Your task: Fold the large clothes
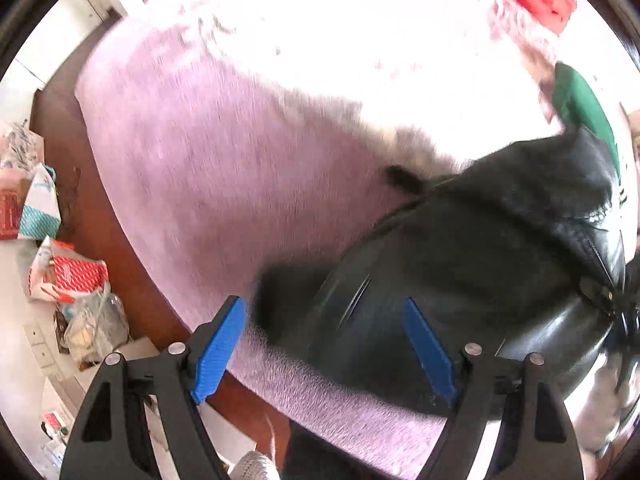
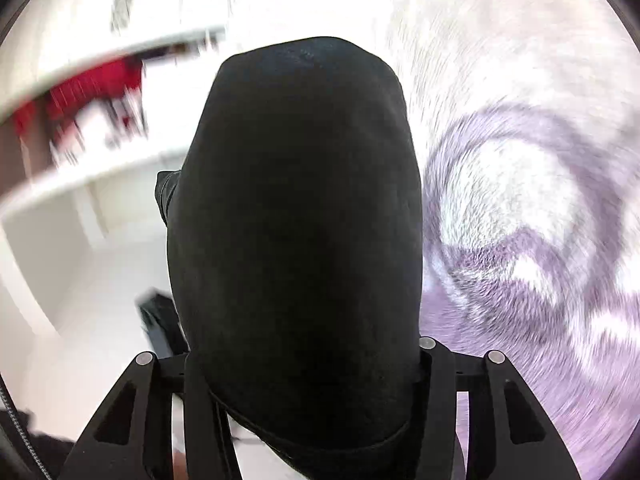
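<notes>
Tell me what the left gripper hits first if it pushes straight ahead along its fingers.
Most likely the black leather garment: the open left gripper points at its near edge, lying on the pink blanket. Depth is unclear through the blur.

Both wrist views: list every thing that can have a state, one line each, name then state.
Left claw: open, fingers spread, holding nothing, over the jacket's edge.
Right claw: shut on black cloth, fingers hidden by it.
Black jacket: crumpled, unfolded, lying on the blanket.
Black cloth: bunched, draped over the right claw.
Pink blanket: spread flat over the bed.
Green garment: partly under the jacket, blurred.
</notes>
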